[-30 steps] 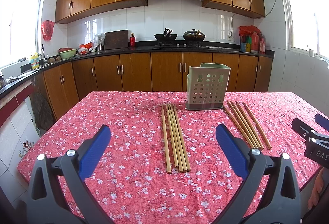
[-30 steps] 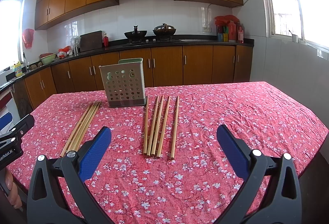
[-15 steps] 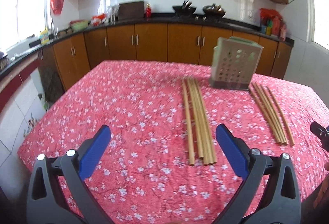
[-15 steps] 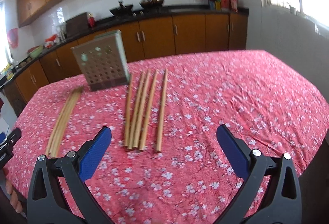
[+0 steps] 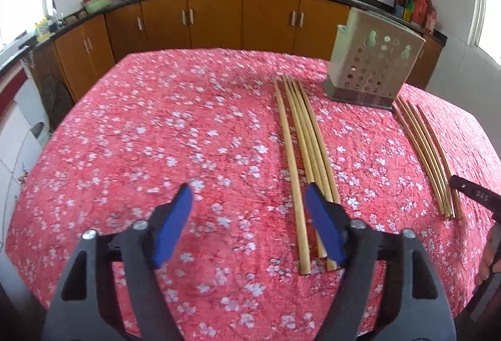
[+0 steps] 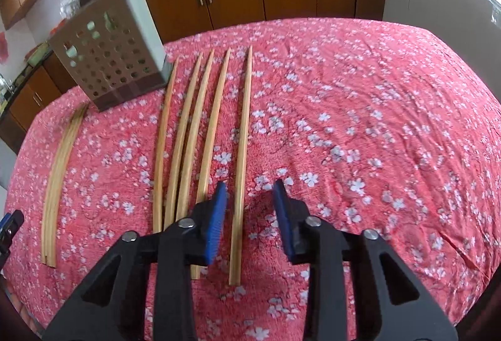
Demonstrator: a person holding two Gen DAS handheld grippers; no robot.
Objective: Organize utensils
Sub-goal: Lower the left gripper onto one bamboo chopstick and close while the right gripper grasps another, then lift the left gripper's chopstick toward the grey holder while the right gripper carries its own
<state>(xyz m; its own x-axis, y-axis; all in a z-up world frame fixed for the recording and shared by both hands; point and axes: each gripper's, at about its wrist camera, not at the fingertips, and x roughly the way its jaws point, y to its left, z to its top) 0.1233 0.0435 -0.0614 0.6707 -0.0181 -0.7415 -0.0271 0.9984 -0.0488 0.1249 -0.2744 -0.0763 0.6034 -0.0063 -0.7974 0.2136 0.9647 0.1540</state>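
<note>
The left black two-finger gripper with blue pads [image 5: 249, 206] is tipped downward with its jaws parted fairly wide, while the right black two-finger gripper with blue pads [image 6: 250, 200] also tilts down, jaws narrower but parted.

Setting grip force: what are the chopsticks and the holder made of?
Chopsticks: likely bamboo or light wood, pale tan and matte, with faint lengthwise grain. Holder: probably moulded plastic, grey-green and matte, its walls pierced with round holes; the blur leaves thin metal possible.
</note>
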